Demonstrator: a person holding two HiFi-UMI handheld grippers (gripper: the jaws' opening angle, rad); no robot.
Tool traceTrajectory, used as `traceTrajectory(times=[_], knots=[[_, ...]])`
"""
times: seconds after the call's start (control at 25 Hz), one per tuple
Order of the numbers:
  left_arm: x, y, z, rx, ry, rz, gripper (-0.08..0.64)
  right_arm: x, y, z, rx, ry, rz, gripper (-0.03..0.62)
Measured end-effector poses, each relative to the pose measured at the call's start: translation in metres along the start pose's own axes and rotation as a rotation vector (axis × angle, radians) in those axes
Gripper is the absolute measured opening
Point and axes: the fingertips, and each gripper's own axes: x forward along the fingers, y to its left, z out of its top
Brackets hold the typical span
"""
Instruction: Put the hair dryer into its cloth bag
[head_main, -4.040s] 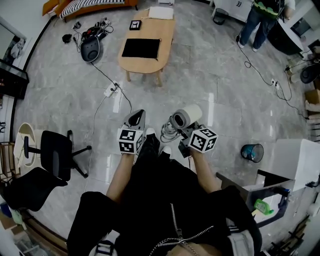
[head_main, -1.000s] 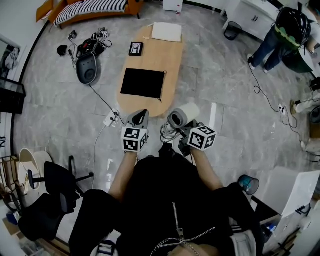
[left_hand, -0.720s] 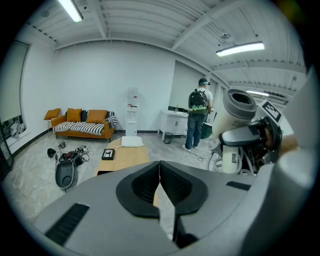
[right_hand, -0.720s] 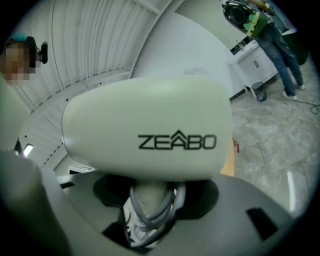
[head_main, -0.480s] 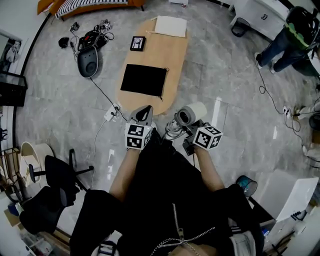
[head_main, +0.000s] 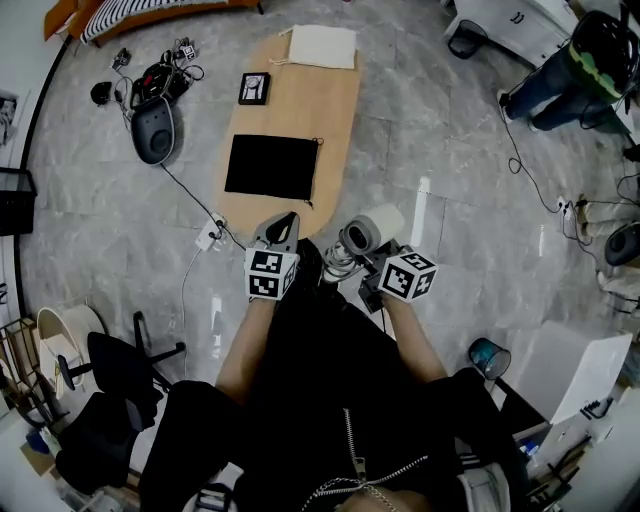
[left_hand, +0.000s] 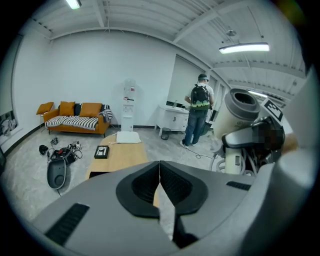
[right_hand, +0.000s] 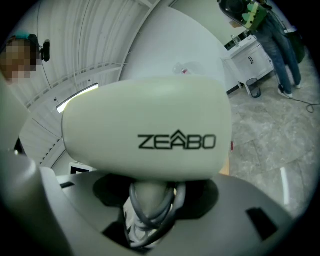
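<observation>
A black cloth bag (head_main: 270, 167) lies flat on the near half of an oval wooden table (head_main: 335, 120). My right gripper (head_main: 352, 262) is shut on the handle of the cream hair dryer (head_main: 366, 231), whose grey cord is coiled around that handle. In the right gripper view the dryer's barrel (right_hand: 150, 130) fills the frame above the jaws, with the cord (right_hand: 150, 212) between them. My left gripper (head_main: 283, 224) is shut and empty, just left of the dryer and over the table's near end. From the left gripper view its jaws (left_hand: 159, 167) meet, with the dryer (left_hand: 241, 115) to the right.
A white folded cloth (head_main: 322, 46) and a small black box (head_main: 254, 88) lie on the table's far half. On the floor are a dark device with cables (head_main: 150, 125), a power strip (head_main: 210, 235), an office chair (head_main: 120, 370) and a bin (head_main: 488, 357). A person (head_main: 565, 75) stands at far right.
Both grippers have come forward toward the table; the table's near end and the black bag now lie closer to them. The dryer stays in the right gripper.
</observation>
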Motion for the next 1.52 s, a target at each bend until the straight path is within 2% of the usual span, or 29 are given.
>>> traceTrajectory(times=[0.4, 0.68, 0.8, 1.08, 1.24, 1.4, 1.52], knots=[[0.066, 0.043, 0.015, 0.017, 0.040, -0.053, 0.014, 0.054, -0.035, 0.045, -0.029, -0.016, -0.066, 0.236], [0.100, 0.083, 0.007, -0.014, 0.082, -0.077, 0.014, 0.097, -0.047, 0.070, -0.037, -0.022, -0.087, 0.236], [0.118, 0.093, -0.001, -0.003, 0.107, -0.095, 0.014, 0.113, -0.055, 0.078, -0.042, -0.026, -0.099, 0.236], [0.169, 0.119, -0.037, -0.021, 0.146, -0.053, 0.015, 0.140, -0.095, 0.067, -0.047, 0.018, -0.119, 0.236], [0.206, 0.113, -0.067, -0.056, 0.175, -0.039, 0.015, 0.137, -0.121, 0.058, -0.053, 0.071, -0.115, 0.236], [0.232, 0.115, -0.104, -0.057, 0.215, -0.009, 0.015, 0.144, -0.141, 0.039, -0.047, 0.111, -0.100, 0.236], [0.251, 0.121, -0.137, -0.092, 0.266, 0.019, 0.025, 0.153, -0.158, 0.023, -0.027, 0.142, -0.073, 0.236]])
